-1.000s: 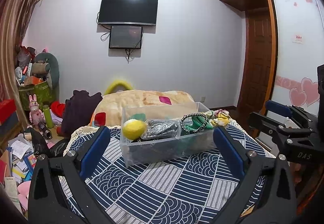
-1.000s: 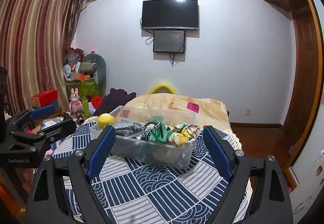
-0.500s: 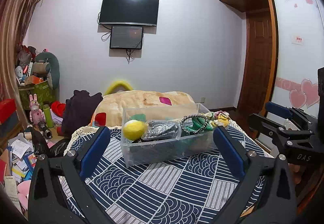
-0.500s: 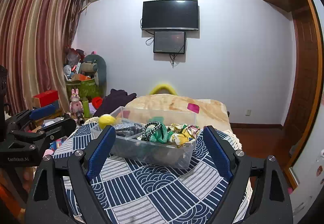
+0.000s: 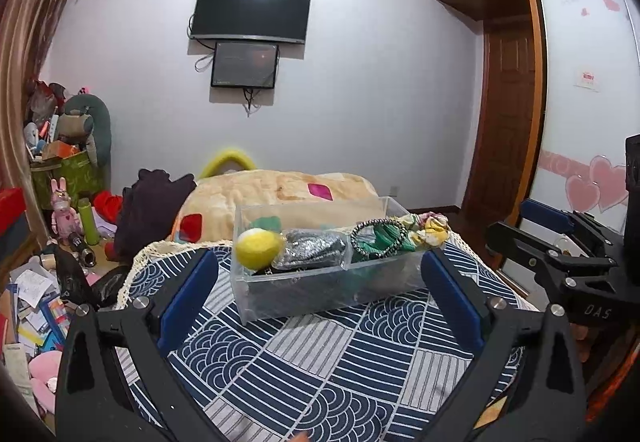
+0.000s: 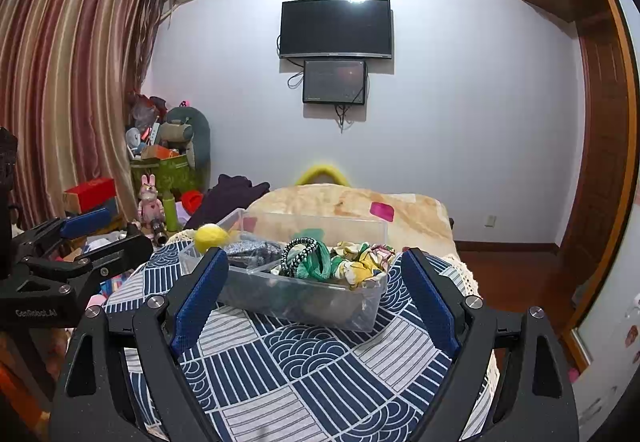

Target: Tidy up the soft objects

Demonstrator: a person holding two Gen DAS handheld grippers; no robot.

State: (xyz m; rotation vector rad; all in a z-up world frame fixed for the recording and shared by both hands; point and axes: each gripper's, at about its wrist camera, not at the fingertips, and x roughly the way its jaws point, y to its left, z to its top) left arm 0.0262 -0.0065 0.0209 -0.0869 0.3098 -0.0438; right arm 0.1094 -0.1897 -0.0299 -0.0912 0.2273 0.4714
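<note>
A clear plastic bin (image 5: pixel 320 292) (image 6: pixel 304 302) stands on the table with the blue patterned cloth (image 5: pixel 320 362). It holds a yellow ball (image 5: pixel 258 248) (image 6: pixel 211 237), a silver-grey pouch (image 5: pixel 312 248), green scrunchies with a black-white braided band (image 5: pixel 378 238) (image 6: pixel 306 256), and a yellow floral scrunchie (image 5: pixel 428 228) (image 6: pixel 360 262). My left gripper (image 5: pixel 320 298) is open and empty, held back from the bin. My right gripper (image 6: pixel 316 298) is open and empty, also short of the bin.
A bed with a beige blanket (image 5: pixel 280 190) lies behind the table. Clutter, toys and a green box (image 5: pixel 64 178) fill the floor at left. A wooden door (image 5: pixel 508 114) and wardrobe stand at right. The right gripper shows at the right edge of the left wrist view (image 5: pixel 560 250).
Both views have shifted very slightly; the bin and its contents stay in place and both grippers stay open.
</note>
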